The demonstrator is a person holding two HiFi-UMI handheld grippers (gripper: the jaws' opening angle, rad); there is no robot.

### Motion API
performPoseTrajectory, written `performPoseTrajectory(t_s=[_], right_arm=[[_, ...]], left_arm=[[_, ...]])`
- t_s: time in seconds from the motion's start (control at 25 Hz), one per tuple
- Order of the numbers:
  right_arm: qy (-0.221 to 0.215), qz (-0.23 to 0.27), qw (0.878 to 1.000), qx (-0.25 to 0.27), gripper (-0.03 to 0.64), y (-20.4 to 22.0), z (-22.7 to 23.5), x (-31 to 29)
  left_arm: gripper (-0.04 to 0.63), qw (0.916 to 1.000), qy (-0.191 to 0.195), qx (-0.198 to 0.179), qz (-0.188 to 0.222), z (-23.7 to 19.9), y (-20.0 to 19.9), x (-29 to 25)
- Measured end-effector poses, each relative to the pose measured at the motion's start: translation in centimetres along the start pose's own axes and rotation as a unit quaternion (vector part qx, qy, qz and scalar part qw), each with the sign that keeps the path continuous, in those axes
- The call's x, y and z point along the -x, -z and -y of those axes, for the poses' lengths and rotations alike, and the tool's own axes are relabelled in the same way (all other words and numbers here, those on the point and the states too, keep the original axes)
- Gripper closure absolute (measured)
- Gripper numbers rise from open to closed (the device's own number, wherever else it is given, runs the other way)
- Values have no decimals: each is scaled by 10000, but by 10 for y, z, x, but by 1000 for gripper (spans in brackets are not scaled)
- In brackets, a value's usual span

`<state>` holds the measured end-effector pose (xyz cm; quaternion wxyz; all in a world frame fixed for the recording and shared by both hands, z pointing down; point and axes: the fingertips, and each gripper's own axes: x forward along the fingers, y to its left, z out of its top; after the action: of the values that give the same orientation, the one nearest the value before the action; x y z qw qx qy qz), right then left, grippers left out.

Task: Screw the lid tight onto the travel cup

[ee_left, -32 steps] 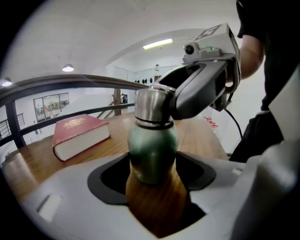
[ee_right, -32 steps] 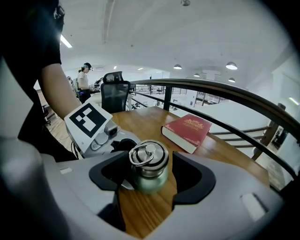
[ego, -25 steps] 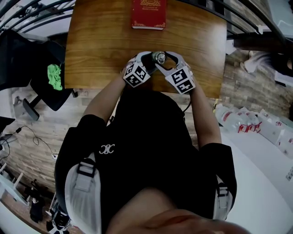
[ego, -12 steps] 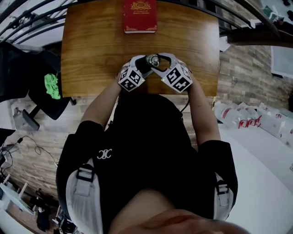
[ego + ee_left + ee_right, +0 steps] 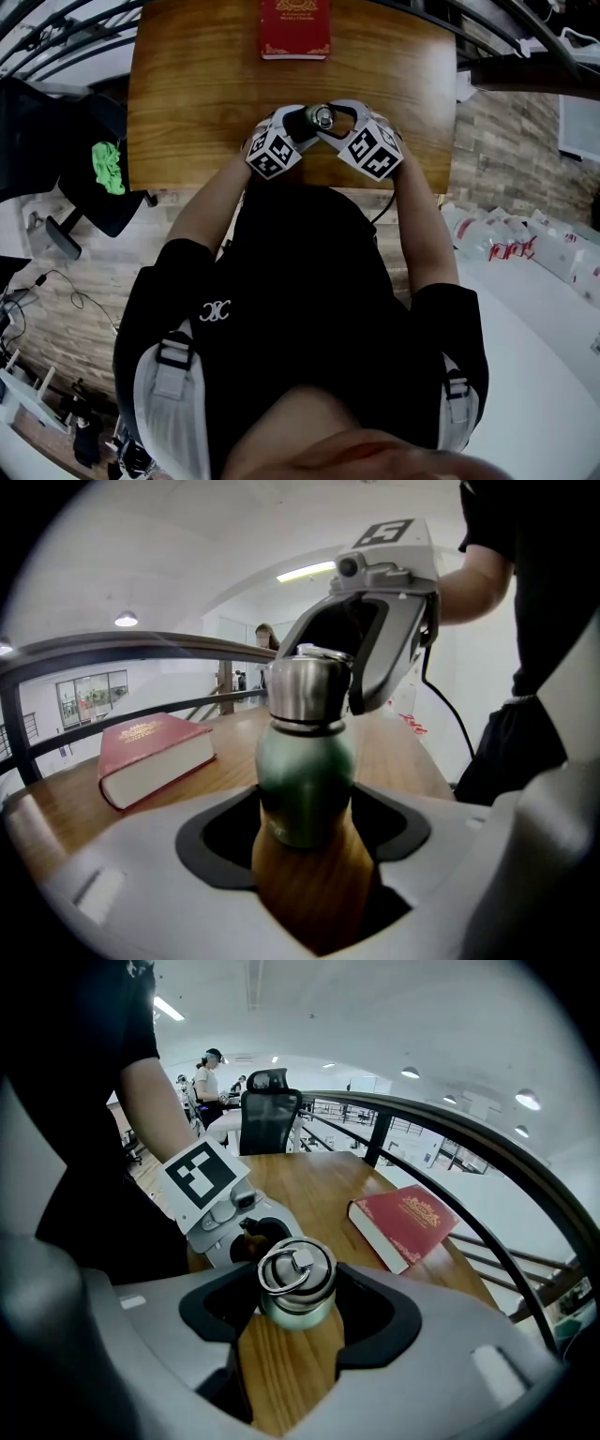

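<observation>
At the far left of the head view a dark chair (image 5: 89, 178) stands on the floor beside the counter (image 5: 187, 94). A green thing lies on it, too small to tell what it is.

The left tool (image 5: 305, 829) comes from the left at the near edge of the counter. Its jaws are pressed on the green body of the travel cup (image 5: 305, 771), one pad on each side. The lowest part of the cup goes down between the jaws, so I cannot tell if it stands on the wood or is lifted.

The steel lid (image 5: 296, 1277), with a ring on its top, sits on the cup, which is upright near the middle of the near edge. From the head view only the top of the lid shows. The body is hidden under both tools.

The right tool (image 5: 295, 1314) comes from the right and pinches the lid from both sides.

A red book (image 5: 294, 26) lies flat at the far side, well apart from the cup. Its far edge is cut off in the head view.
</observation>
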<state>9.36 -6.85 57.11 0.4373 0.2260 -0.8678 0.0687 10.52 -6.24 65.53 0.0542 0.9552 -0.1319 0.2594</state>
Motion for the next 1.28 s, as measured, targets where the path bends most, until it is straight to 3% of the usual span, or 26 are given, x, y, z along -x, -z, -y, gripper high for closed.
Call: performPoseTrajectory(t_s=[0.44,0.76,1.0,1.28], right_arm=[[543,461,9935,-890,364,0,5,3],[1150,276,9831,-1398,364,3,3,2],[1589,-197,9694,-1860,364,6,6,1],[2054,-556,9408,-2637,362,8,9,1]], left_arm=[[239,9999,-34,19,143,0,0,0],[240,9992,-284,162,219,0,0,1],[241,9986,-360,172,338,0,1,-2],[240,9985,-344,186,387,-1,-1,-3]])
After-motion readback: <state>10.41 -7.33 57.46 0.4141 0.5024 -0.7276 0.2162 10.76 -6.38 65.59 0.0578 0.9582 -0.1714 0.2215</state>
